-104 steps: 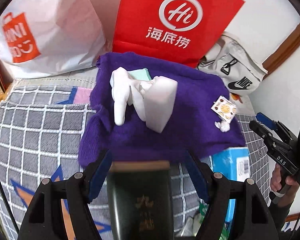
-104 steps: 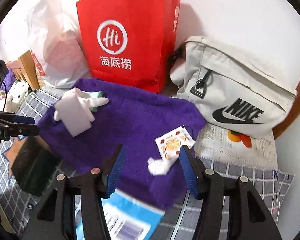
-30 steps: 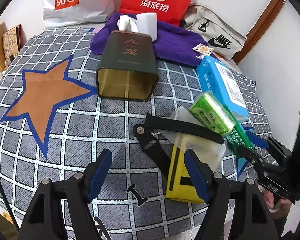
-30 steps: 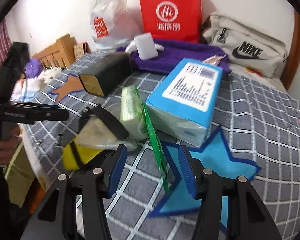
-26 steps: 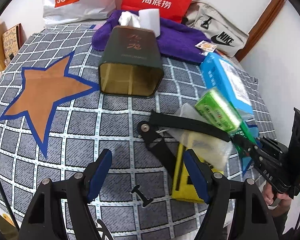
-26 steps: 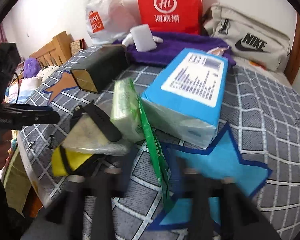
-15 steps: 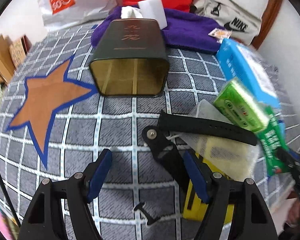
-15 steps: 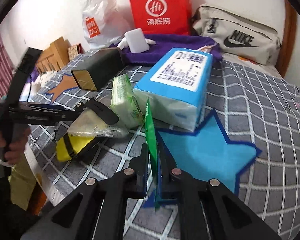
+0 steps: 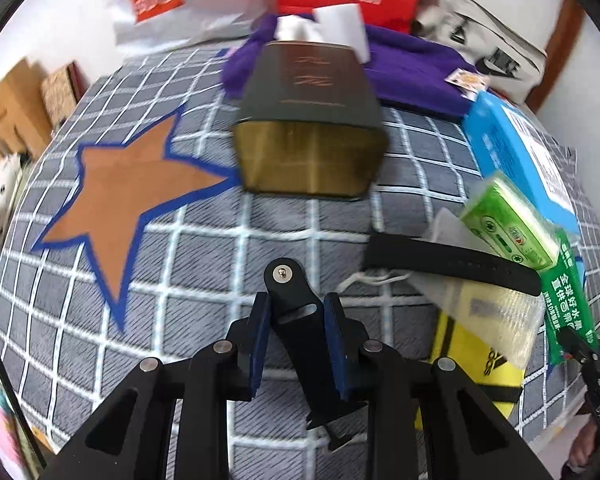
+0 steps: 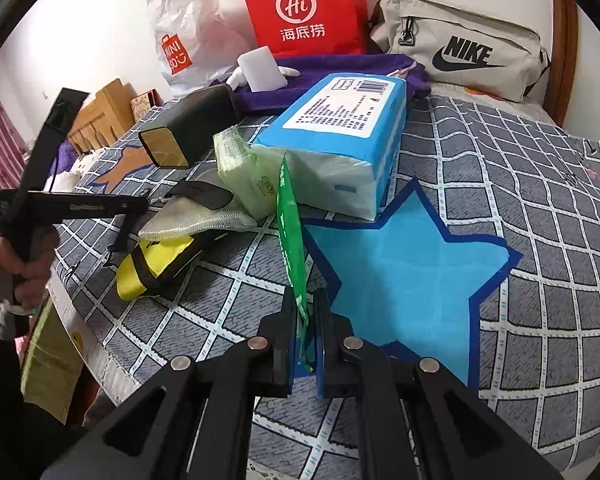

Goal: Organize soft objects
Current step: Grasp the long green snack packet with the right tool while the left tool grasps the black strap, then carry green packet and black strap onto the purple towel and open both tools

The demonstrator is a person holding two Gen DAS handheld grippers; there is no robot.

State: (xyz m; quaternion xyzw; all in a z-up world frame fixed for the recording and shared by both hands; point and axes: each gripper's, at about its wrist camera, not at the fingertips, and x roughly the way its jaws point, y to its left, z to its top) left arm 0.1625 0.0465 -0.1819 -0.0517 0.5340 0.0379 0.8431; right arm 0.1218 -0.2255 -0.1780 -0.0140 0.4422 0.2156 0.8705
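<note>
The green tissue pack [image 10: 242,170] lies near the bed's front edge, against the blue tissue pack [image 10: 340,136] — its green wrapper flap [image 10: 290,240] is clenched edge-on between the right tongs [image 10: 303,340]. A black strap [image 9: 296,320] is gripped by the left tongs [image 9: 296,344] — it leads to the yellow bag [image 10: 156,262] at the bed's [image 10: 520,320] front edge. A dark tin box [image 9: 310,120] lies beyond, before a purple towel [image 9: 412,80].
</note>
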